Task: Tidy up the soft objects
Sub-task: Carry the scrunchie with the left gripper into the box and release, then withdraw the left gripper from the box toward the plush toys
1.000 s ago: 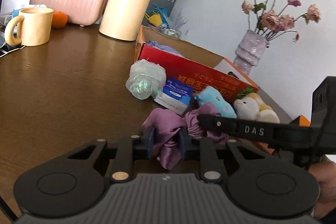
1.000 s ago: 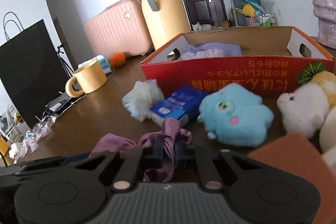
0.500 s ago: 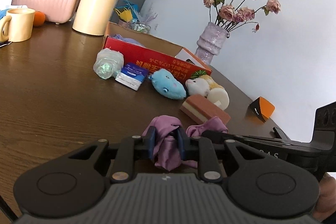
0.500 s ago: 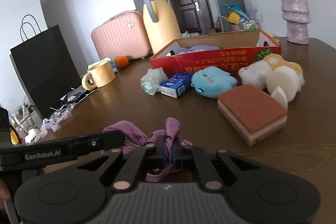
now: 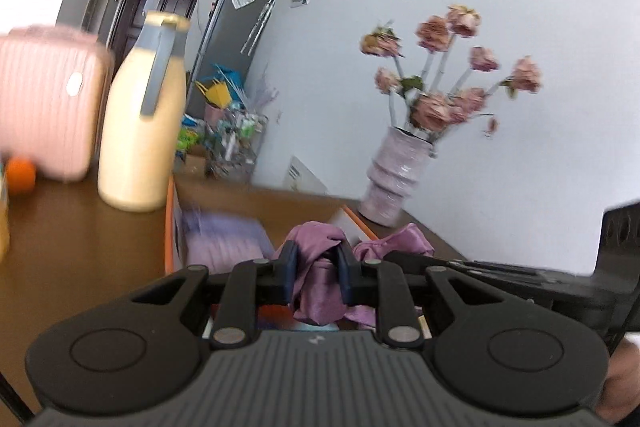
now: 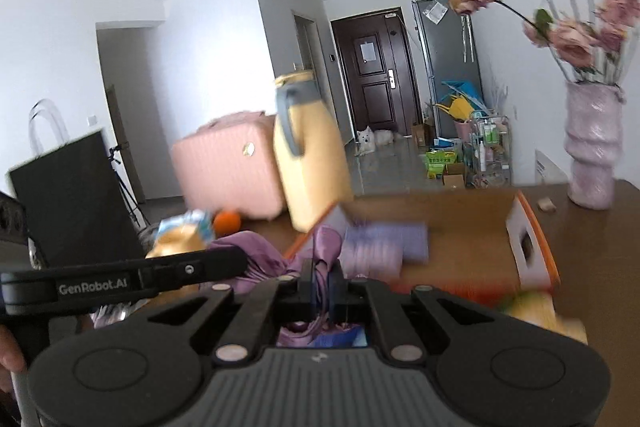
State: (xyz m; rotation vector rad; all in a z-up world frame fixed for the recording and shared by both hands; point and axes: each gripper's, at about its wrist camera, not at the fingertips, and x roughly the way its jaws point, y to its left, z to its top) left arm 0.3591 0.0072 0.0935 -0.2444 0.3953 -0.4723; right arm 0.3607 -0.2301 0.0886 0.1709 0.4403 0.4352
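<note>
Bright daylight, heavy motion blur, fisheye-bent edges.

Left gripper (image 5: 316,277) clamped on purple cloth (image 5: 318,281). Right gripper (image 5: 460,265) just right, gripping the same cloth. Cardboard box (image 5: 176,227) ahead-left, lilac fabric (image 5: 224,243) inside. Yellow jug (image 5: 140,131) beyond-left; flower vase (image 5: 394,179) beyond-right.

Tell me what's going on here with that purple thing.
A person holds a gripper in each hand, and both the left gripper and the right gripper are clamped on one purple cloth. It hangs between them, raised at the near edge of the open cardboard box, which already holds a folded lavender item.
</note>
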